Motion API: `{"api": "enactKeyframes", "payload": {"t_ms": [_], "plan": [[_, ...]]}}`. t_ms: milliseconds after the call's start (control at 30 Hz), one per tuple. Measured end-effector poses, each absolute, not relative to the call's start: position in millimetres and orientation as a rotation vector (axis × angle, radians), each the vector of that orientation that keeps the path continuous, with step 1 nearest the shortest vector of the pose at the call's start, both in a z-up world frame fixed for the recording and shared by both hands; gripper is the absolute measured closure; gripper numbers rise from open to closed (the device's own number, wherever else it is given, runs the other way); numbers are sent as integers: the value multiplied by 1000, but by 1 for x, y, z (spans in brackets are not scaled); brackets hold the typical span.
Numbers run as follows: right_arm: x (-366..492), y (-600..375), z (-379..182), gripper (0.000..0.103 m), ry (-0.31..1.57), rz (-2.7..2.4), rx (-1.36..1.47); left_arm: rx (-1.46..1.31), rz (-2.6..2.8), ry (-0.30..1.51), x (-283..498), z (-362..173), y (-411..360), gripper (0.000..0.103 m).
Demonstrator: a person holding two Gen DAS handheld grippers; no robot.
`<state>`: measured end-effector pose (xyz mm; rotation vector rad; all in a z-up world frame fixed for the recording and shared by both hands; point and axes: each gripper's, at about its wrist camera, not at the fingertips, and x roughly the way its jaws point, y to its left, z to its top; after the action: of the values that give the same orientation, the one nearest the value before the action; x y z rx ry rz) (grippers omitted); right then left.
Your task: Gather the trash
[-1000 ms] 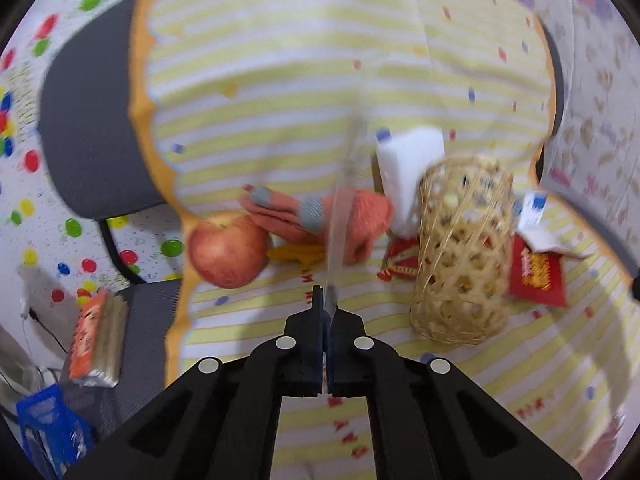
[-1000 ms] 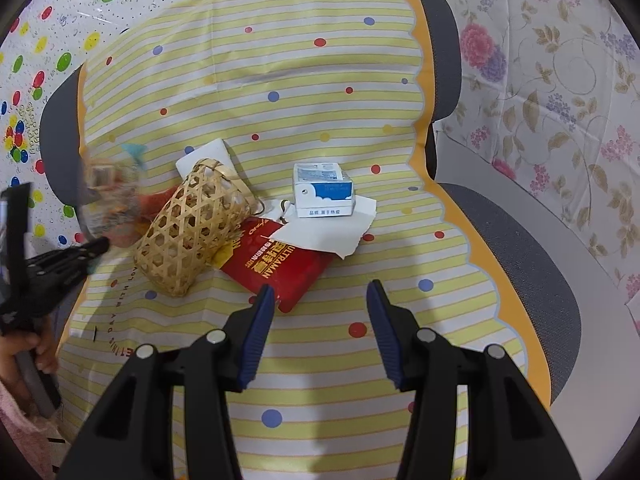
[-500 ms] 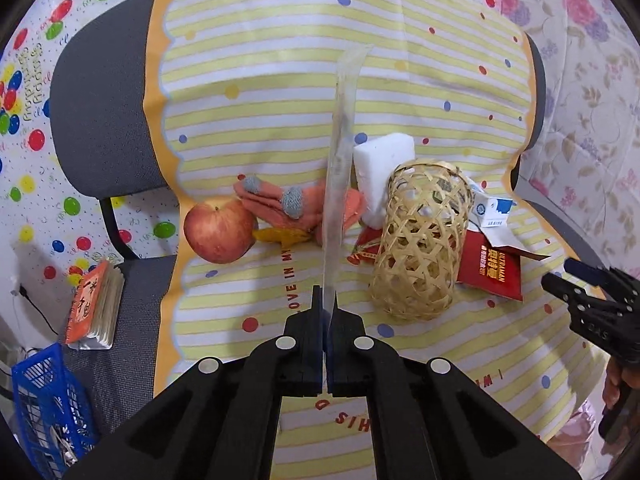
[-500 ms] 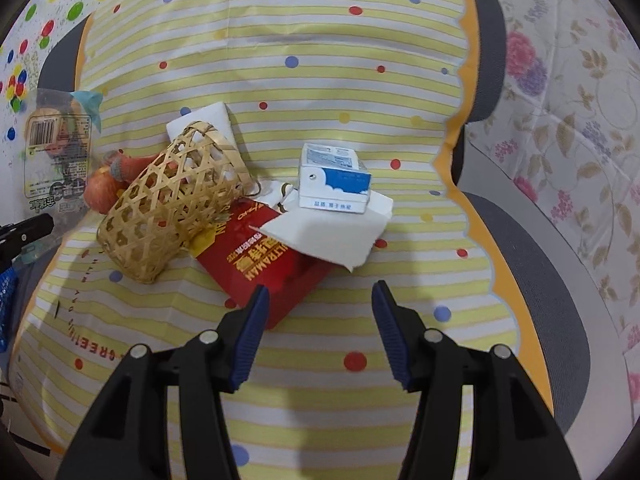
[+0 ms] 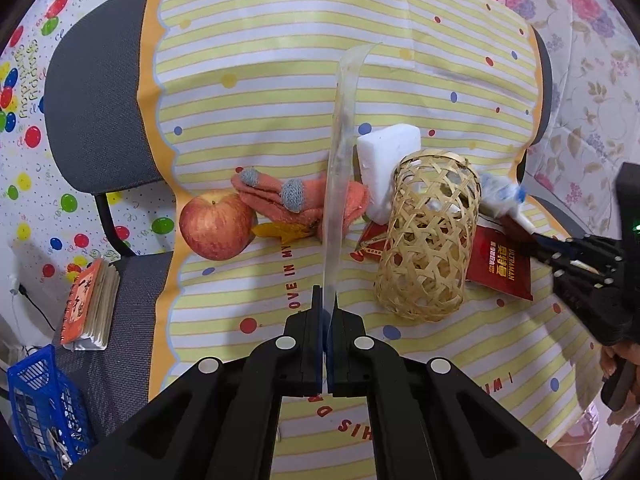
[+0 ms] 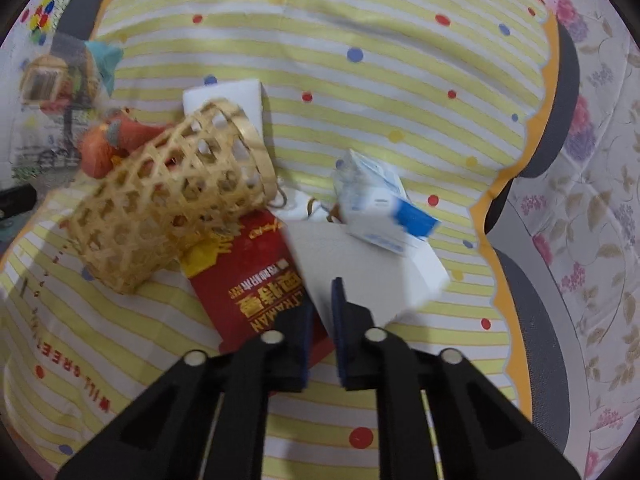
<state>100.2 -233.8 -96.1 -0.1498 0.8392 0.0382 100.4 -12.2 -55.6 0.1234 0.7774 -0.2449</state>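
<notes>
My left gripper (image 5: 327, 300) is shut on a clear plastic wrapper (image 5: 340, 168), held edge-on above the cloth; the wrapper also shows at the far left of the right wrist view (image 6: 52, 92). My right gripper (image 6: 322, 304) is shut on a white paper sheet (image 6: 360, 276) that lies over a red packet (image 6: 248, 276). A blue-and-white carton (image 6: 384, 208) tilts on the sheet. A woven basket (image 5: 428, 236) lies on its side beside them; it also shows in the right wrist view (image 6: 168, 204).
An apple (image 5: 216, 224), an orange glove (image 5: 292, 200) and a white foam block (image 5: 388, 160) lie on the striped cloth (image 5: 280, 88). A notebook (image 5: 88, 304) and a blue crate (image 5: 44, 412) sit off the cloth's left edge.
My right gripper has moved down to the white paper sheet and shut on it; the carton on it has tilted. My left gripper still holds the wrapper.
</notes>
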Motion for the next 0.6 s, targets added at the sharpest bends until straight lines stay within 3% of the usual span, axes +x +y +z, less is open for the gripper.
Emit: {"api": "enactKeyframes", "payload": {"t_ms": [300,600], "plan": [[31,-260,-3,101,624,125,74,98,-286,704,64,-21,-12,102],[-38,-270,5,101,595,93,234,75,-457,710,2,-14,-35,102]]}}
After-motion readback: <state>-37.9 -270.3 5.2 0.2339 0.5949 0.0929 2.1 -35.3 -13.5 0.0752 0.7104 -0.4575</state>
